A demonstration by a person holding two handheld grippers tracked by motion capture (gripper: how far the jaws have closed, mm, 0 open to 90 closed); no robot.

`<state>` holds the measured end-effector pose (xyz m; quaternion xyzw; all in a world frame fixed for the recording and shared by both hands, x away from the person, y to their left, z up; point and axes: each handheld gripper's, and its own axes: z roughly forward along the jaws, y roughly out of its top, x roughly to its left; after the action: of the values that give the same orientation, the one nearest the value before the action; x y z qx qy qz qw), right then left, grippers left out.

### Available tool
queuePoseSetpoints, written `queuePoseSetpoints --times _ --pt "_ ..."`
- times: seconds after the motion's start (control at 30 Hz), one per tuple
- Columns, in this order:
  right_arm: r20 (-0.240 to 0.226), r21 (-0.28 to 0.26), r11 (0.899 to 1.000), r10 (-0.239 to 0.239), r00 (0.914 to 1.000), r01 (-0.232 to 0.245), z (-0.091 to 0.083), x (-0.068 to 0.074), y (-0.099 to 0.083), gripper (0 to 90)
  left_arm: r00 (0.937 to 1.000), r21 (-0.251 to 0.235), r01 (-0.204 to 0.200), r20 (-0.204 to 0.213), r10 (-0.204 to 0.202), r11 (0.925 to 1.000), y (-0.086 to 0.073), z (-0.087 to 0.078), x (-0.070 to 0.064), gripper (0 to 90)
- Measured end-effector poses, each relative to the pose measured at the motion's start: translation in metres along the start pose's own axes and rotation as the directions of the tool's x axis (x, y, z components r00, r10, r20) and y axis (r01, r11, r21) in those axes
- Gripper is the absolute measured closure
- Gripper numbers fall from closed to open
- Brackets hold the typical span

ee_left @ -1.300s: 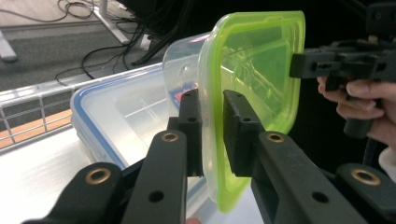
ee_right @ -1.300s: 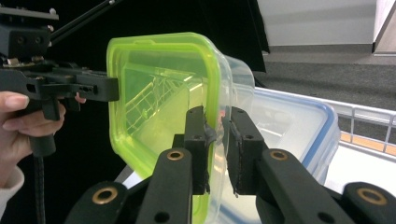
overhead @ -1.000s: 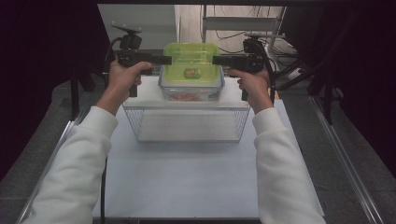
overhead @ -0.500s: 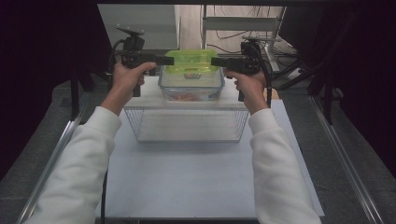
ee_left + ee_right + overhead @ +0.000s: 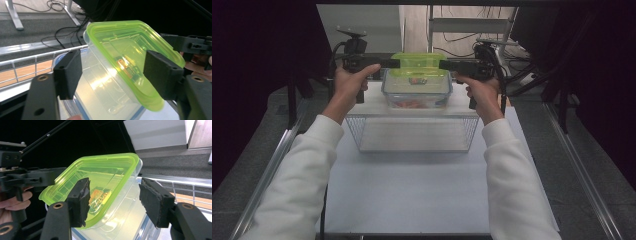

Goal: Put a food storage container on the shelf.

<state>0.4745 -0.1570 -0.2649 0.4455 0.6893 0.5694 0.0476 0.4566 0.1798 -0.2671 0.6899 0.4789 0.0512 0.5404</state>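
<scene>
We see the clear container (image 5: 417, 90) with the green lid (image 5: 418, 64) toward twelve o'clock on the bench (image 5: 412, 190), resting on top of a wire basket (image 5: 412, 132). In the high view the left tongs (image 5: 393, 63) reach in from nine o'clock and the right tongs (image 5: 443, 64) from three o'clock, both meeting the green lid at its short edges.

From the left gripper view we look along the left tongs (image 5: 112, 71): the jaws stand spread on either side of the container (image 5: 105, 92), the lid (image 5: 130, 55) tilted between them, with a gap visible beside the jaw at nine o'clock. We cannot tell whether the other jaw presses on the lid, so we read these tongs as released rather than clenched.

From the right gripper view the right tongs (image 5: 113, 200) likewise stand spread wide, the lid (image 5: 95, 185) lying against the jaw at nine o'clock while the jaw at three o'clock stands apart from the container (image 5: 125, 215). A printed packet (image 5: 100, 196) shows through the lid inside the container. The person's hand (image 5: 15, 200) and the other gripper appear at nine o'clock in that view
</scene>
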Motion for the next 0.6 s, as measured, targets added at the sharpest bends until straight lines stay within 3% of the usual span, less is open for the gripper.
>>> queuePoseSetpoints --times 0.17,0.3,0.47,0.6 --pt "-0.021 0.008 1.0 0.008 0.9997 -0.008 -0.005 -0.001 0.0 39.2 0.9998 -0.019 -0.018 0.012 0.018 0.9996 -0.002 -0.011 -0.005 27.5" --pt "-0.051 0.012 1.0 0.002 0.9987 -0.002 -0.018 -0.002 -0.001 39.3 0.9987 -0.008 -0.044 0.025 0.044 0.999 -0.009 -0.024 -0.012 25.8" --pt "-0.074 0.029 0.999 -0.034 0.9967 0.037 -0.039 0.0 -0.012 38.2 0.9955 -0.01 -0.068 0.066 0.068 0.9977 -0.03 -0.048 -0.02 25.3" --pt "-0.098 0.035 0.998 -0.048 0.994 0.052 -0.059 -0.004 -0.029 36.9 0.9905 -0.002 -0.112 0.08 0.112 0.9937 -0.056 -0.066 -0.023 24.7"
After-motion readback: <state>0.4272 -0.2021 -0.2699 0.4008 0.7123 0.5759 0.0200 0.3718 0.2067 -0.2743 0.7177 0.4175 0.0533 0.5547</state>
